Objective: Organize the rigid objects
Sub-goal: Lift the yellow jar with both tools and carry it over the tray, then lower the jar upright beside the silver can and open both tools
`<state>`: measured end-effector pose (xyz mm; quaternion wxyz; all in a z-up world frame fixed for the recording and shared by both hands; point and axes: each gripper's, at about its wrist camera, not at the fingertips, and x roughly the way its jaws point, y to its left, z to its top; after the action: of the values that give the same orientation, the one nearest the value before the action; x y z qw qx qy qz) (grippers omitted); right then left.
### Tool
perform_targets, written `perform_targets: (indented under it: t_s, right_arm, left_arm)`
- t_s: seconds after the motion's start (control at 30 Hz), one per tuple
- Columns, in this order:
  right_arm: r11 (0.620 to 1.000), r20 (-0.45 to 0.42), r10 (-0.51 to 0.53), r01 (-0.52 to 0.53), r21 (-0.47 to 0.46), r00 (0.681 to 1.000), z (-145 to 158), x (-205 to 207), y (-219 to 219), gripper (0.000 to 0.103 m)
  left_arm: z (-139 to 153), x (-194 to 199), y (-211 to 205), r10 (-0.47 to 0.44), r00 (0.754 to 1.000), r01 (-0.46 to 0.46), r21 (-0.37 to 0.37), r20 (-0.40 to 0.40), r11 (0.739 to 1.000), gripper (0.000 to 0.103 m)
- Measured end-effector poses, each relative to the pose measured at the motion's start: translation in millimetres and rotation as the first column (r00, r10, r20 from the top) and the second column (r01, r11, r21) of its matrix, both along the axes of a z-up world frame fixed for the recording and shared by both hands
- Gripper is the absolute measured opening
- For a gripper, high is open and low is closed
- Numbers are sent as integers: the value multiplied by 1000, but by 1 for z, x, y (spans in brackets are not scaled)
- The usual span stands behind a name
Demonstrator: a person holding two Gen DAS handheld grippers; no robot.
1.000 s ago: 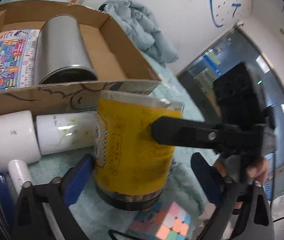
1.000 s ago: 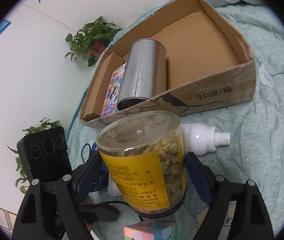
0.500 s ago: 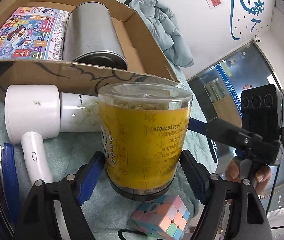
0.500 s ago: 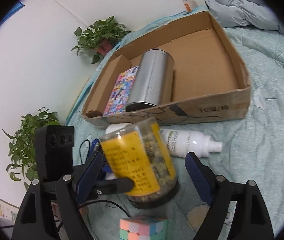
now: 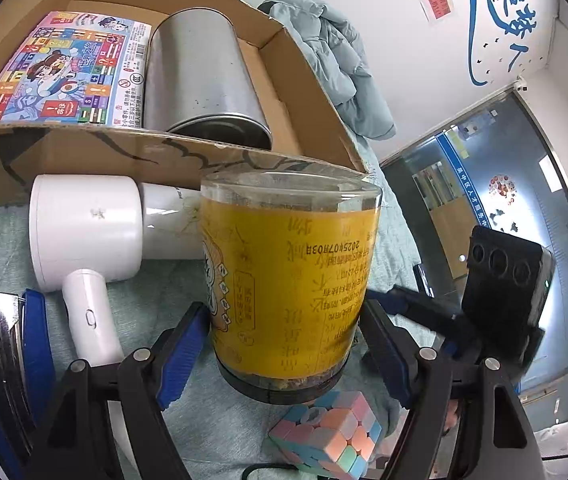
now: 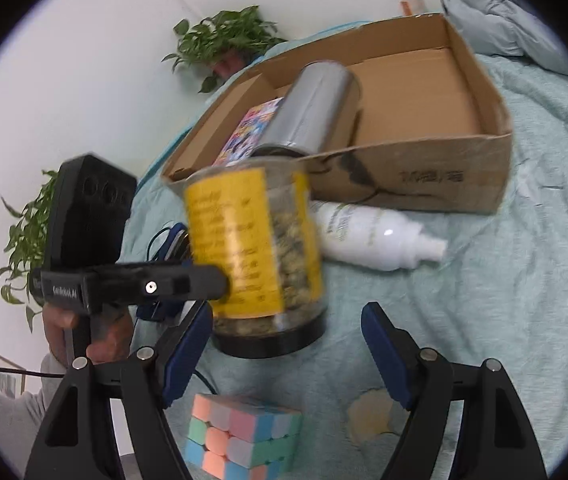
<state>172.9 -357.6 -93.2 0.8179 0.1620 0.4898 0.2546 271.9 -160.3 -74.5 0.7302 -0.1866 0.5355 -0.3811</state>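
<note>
A clear jar with a yellow label (image 5: 289,280) and a black base stands on the teal cloth in front of the cardboard box (image 5: 84,152). My left gripper (image 5: 284,352) has its blue pads against both sides of the jar. In the right wrist view the jar (image 6: 256,248) is tilted and blurred, with a left finger (image 6: 136,286) pressed on its side. My right gripper (image 6: 284,352) is open and empty, just behind the jar. A pastel puzzle cube (image 5: 330,436) lies near the jar's base; it also shows in the right wrist view (image 6: 240,436).
The box (image 6: 424,176) holds a silver tin (image 5: 200,76) and a colourful booklet (image 5: 64,68). A white hair dryer (image 5: 84,236) and a white spray bottle (image 6: 368,236) lie before it. A grey jacket (image 5: 332,52), potted plants (image 6: 224,40) and a cable surround the bedding.
My left gripper has closed in on the jar and now grips it. My right gripper has let go, opened and drawn back. The jar now tilts.
</note>
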Motion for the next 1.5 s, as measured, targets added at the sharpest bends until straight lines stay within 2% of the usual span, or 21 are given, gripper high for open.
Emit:
perform_targets:
  t_s: [0.1, 0.2, 0.37, 0.6, 0.73, 0.87, 1.03, 1.17, 1.3, 1.5]
  right_arm:
    - [999, 23, 27, -27, -20, 999, -3, 2, 22, 77]
    - [996, 36, 5, -2, -92, 999, -7, 9, 37, 80]
    - [994, 64, -17, 24, -109, 998, -2, 8, 47, 79]
    - [991, 146, -72, 88, -106, 987, 33, 2, 44, 79]
    - [983, 203, -103, 131, -130, 974, 51, 11, 42, 77]
    - [976, 232, -134, 169, -136, 963, 65, 29, 32, 75]
    - [969, 231, -160, 197, -148, 960, 74, 60, 21, 74]
    - [967, 199, -169, 201, -156, 965, 73, 78, 10, 74]
    - [969, 144, -168, 191, -159, 975, 65, 98, -1, 73]
    - [968, 76, -161, 173, -183, 984, 53, 114, -11, 74]
  left_arm:
    - [0, -1, -2, 1, 1000, -1, 13, 9, 1000, 75]
    - [2, -2, -1, 16, 1000, -16, 30, 23, 999, 75]
    - [14, -9, 6, 40, 997, -42, 27, 63, 999, 75]
    - [58, -10, -3, 46, 982, -55, 41, 181, 998, 75]
    - [84, 6, -17, 30, 968, -54, 89, 249, 995, 75]
    - [100, 31, -35, 16, 961, -53, 125, 277, 991, 75]
    - [109, 70, -57, 4, 965, -44, 145, 263, 988, 75]
    - [104, 98, -75, 5, 974, -43, 162, 227, 986, 75]
    - [90, 122, -87, 8, 985, -39, 175, 173, 984, 75]
    - [62, 146, -99, 20, 999, -25, 160, 34, 987, 75]
